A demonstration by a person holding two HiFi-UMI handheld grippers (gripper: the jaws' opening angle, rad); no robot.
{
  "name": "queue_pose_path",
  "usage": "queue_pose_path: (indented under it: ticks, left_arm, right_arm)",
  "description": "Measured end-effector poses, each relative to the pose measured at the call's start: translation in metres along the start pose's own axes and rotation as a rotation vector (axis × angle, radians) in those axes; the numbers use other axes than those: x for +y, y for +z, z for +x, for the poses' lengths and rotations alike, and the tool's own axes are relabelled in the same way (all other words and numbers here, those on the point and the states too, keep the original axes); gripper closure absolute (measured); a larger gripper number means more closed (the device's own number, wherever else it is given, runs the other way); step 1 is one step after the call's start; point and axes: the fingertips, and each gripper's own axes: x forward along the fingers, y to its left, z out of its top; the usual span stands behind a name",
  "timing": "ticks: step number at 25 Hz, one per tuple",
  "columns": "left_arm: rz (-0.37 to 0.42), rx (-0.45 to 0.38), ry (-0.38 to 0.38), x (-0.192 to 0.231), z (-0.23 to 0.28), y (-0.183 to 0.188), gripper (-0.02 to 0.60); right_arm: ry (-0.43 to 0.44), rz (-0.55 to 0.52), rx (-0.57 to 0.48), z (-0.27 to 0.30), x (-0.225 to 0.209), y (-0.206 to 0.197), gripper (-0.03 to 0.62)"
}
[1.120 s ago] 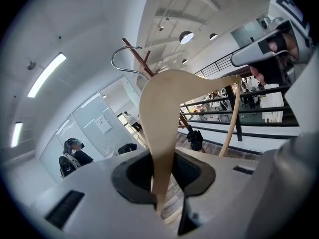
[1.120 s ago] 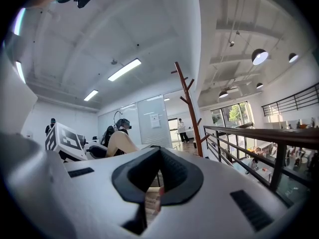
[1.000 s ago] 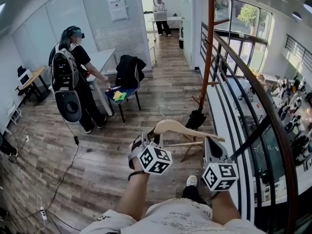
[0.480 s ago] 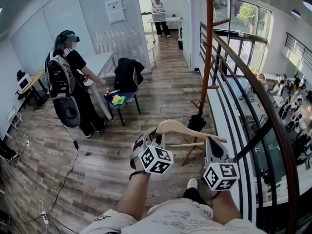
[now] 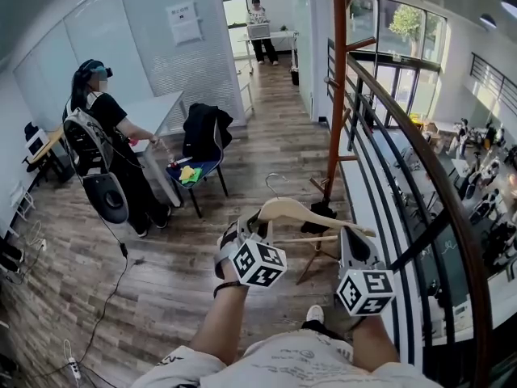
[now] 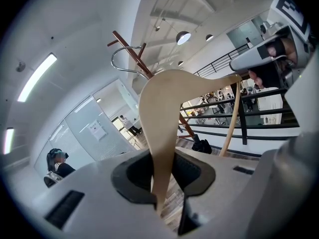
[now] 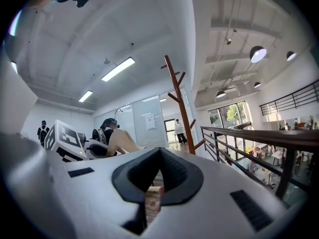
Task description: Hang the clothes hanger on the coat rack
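A pale wooden clothes hanger (image 5: 300,212) with a metal hook (image 5: 273,183) is held level between my two grippers, in front of my body. My left gripper (image 5: 255,228) is shut on its left arm, which runs up between the jaws as a broad wooden band (image 6: 160,118). My right gripper (image 5: 356,239) is shut on the hanger's right tip (image 7: 152,194). The coat rack (image 5: 334,95), a tall red-brown pole with angled pegs, stands beyond the hanger beside the railing. It also rises in the right gripper view (image 7: 180,106). The hook does not touch it.
A dark railing (image 5: 420,164) runs along the right, with a lower floor beyond it. A person with a backpack (image 5: 98,160) stands at the left by a table. A chair with a black jacket (image 5: 202,136) is nearby. A cable (image 5: 105,297) lies on the wooden floor.
Both grippers have moved forward with the hanger, toward the coat rack. The rack's base now lies closer to the hanger. Neither grip has changed.
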Motion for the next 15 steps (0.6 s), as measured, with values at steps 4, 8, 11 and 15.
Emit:
queue_pose_path:
  ticks: [4,8,11,15]
  left_arm:
    - [0.015,0.000,-0.005,0.001,0.025,0.017,0.491]
    - [0.027,-0.009,-0.005,0.004,0.046,0.037,0.491]
    - [0.031,-0.015,0.005,0.007,0.062,0.055,0.491]
    - [0.035,-0.023,0.019,0.015,0.086,0.079,0.491]
  right_arm:
    - [-0.005,0.005,0.004,0.018,-0.021,0.005,0.594]
    - [-0.013,0.013,0.004,0.029,-0.042,0.009,0.594]
    - [-0.008,0.018,0.002,0.040,-0.058,0.014,0.594]
    - [0.016,0.016,-0.002,0.062,-0.077,0.026,0.594]
